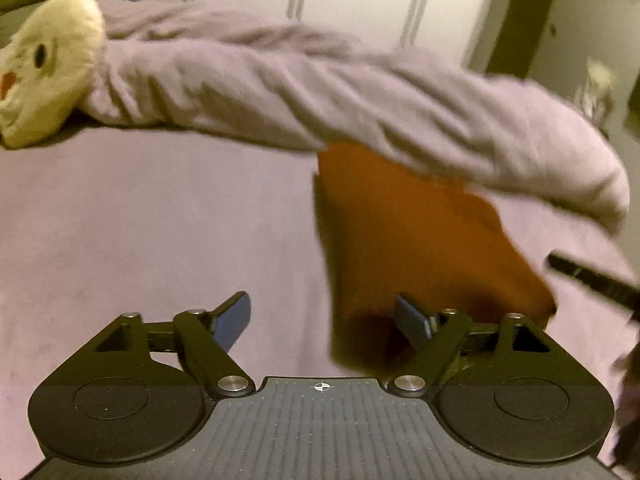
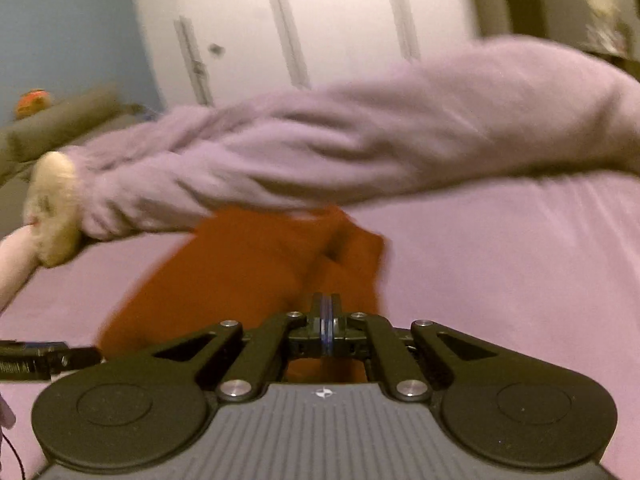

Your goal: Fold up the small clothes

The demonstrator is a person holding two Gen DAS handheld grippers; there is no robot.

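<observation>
A small orange garment lies on the lilac bed sheet, its far end tucked under a rumpled lilac blanket. My left gripper is open and empty; its right finger lies over the garment's near left edge, its left finger over bare sheet. In the right wrist view the garment looks bunched and lifted at its near part. My right gripper is shut, its pads pressed together at the garment's near edge; the pinched cloth itself is hidden. The right gripper's finger shows at the left wrist view's right edge.
A cream plush toy lies at the blanket's left end, also seen in the right wrist view. White wardrobe doors stand behind the bed. The left gripper's finger pokes in at the right wrist view's left edge.
</observation>
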